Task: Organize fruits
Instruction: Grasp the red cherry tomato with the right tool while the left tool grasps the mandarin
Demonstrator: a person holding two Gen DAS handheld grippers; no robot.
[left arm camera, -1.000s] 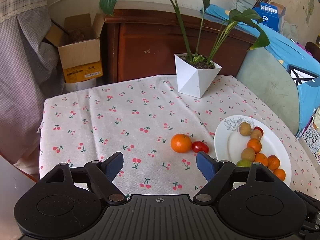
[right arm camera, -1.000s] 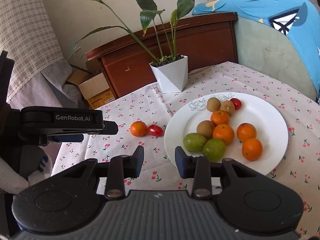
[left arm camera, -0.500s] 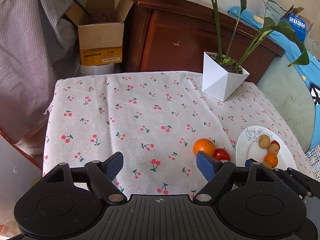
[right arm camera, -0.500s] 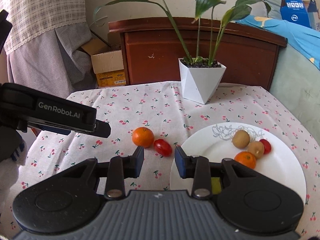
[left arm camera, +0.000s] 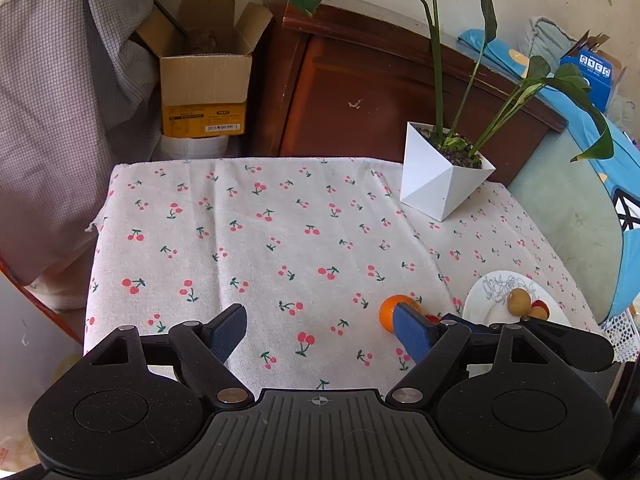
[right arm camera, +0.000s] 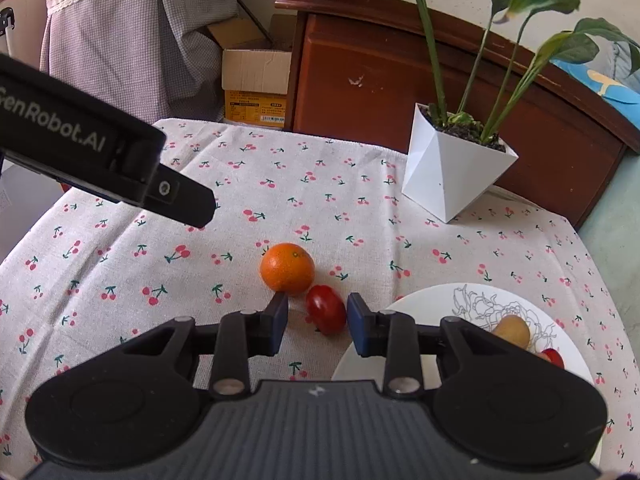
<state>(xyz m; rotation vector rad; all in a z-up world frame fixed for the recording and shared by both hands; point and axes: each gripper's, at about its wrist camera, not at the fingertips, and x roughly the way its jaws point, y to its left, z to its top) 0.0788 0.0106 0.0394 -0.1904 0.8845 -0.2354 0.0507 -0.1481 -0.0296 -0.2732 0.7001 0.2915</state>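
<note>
While straddling the small red tomato [right arm camera: 326, 314] at five o'clock of the orange [right arm camera: 287, 273], closing right gripper [right arm camera: 317, 322] jaws, not yet touching; soft, smooth-skinned, best pinched lightly mid-body; left gripper [left arm camera: 320, 330] wide, empty.

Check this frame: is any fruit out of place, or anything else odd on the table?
Yes. An orange and a red cherry tomato lie on the tablecloth, outside the white plate. The right gripper is closing around the tomato. Nothing looks spilled or damaged.
</note>
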